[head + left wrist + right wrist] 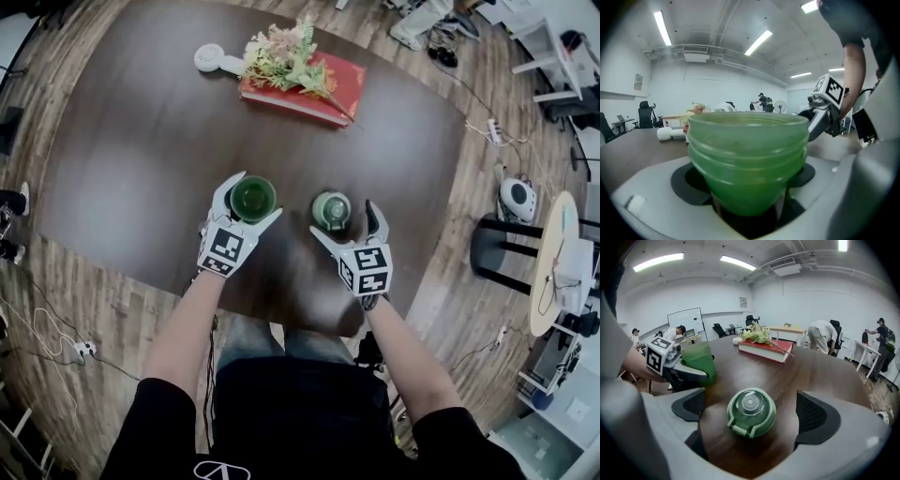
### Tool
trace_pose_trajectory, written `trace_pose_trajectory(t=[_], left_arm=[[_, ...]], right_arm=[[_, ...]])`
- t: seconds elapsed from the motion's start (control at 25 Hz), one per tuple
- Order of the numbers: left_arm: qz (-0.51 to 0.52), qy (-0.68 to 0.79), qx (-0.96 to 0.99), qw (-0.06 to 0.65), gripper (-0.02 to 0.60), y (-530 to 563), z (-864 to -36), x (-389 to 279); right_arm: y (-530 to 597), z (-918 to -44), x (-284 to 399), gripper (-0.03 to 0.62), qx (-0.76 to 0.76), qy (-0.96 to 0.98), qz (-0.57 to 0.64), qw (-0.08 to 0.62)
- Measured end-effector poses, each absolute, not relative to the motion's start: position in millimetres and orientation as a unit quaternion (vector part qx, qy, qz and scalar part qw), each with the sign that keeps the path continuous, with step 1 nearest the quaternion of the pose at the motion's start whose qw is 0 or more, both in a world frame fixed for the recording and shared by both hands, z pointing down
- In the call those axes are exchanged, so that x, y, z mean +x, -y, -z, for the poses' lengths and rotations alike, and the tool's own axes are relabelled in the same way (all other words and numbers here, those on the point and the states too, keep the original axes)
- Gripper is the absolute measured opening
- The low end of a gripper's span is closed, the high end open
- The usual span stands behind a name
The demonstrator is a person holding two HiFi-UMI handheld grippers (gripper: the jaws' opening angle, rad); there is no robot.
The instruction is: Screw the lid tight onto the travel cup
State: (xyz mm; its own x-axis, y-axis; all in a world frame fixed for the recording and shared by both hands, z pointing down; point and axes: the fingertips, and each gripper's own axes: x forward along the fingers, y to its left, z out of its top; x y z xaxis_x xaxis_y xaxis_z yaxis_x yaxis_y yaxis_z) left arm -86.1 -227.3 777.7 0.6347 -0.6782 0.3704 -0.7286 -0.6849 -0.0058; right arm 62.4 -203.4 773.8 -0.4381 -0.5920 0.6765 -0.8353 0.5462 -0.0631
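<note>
The green travel cup (253, 199) stands upright and lidless on the dark wooden table (131, 169). My left gripper (259, 194) is shut on it, one jaw on each side. The cup's threaded rim (747, 136) fills the left gripper view between the dark pads (686, 183). The round green lid (331, 211) lies flat on the table to the cup's right. My right gripper (343, 217) is open around the lid, and in the right gripper view its pads (815, 413) stand apart from the lid (751, 412).
At the table's far side a red book (323, 94) carries a bunch of flowers (286, 56), with a white fan-like object (208, 58) beside it. The near table edge (309, 323) is close to my body. A black stool (497, 246) stands on the right.
</note>
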Motion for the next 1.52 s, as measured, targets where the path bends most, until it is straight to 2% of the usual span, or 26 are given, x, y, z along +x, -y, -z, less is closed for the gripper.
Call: trace_pose_trajectory(t=[0.28,0.32,0.36,0.4,1.16,1.32,1.52], left_arm=[[-0.171,0.384,0.904,0.079,0.408,227,-778,-87],[-0.170,0.384,0.904,0.079,0.408,227,-779,-87],[-0.170,0.384,0.904,0.080,0.408,227,-779,-87],[-0.170,0.383,0.904,0.080,0.408,226,-779,-87],[-0.161,0.367,0.911,0.093,0.411,224,-765,-84],[-0.173,0.346,0.918,0.089,0.411,218,-747,-78],[-0.208,0.309,0.925,0.070,0.411,198,-712,-64]], right_arm=[[213,-826,58,0.583,0.418,0.811,-0.195,0.360],[213,-828,57,0.492,0.413,0.812,-0.195,0.364],[212,-830,56,0.459,0.409,0.813,-0.198,0.365],[211,-830,56,0.453,0.408,0.814,-0.200,0.363],[213,-820,59,0.450,0.394,0.836,-0.183,0.336],[216,-777,58,0.449,0.376,0.855,-0.165,0.316],[204,-677,51,0.451,0.306,0.897,-0.131,0.293]])
